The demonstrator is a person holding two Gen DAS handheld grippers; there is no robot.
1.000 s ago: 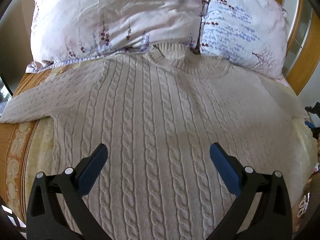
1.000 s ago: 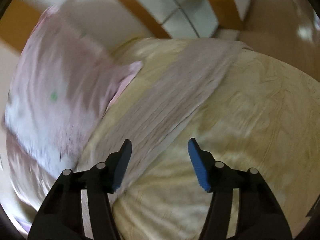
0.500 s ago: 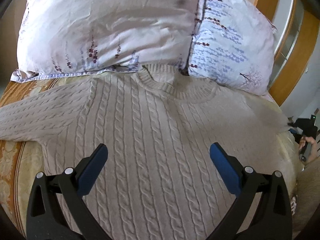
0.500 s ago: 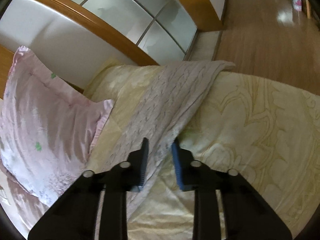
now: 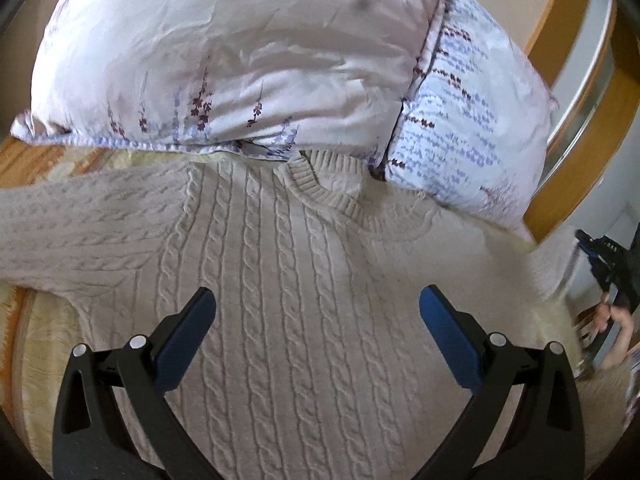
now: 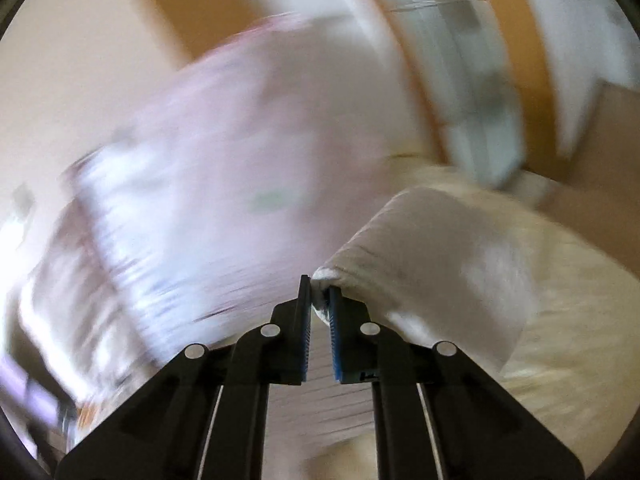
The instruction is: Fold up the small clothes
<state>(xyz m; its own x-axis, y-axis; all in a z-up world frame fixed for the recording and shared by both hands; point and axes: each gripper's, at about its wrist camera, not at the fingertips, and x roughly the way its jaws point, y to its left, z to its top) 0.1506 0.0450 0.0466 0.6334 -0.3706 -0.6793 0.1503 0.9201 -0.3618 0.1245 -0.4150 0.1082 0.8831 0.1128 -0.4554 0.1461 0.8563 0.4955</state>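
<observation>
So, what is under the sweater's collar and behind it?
The sweater lies on a yellowish bedspread. Behind its collar two floral pillows lean, covering the collar's back edge; what is under them is hidden.

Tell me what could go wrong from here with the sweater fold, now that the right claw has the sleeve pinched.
1. The right claw is shut on only a small bunch of the sleeve; it may slip out mid-swing.
2. The left claw is open above the sweater, pinning nothing, so the body could drag.
3. The collar touches the pillows, which may catch the fold.
</observation>
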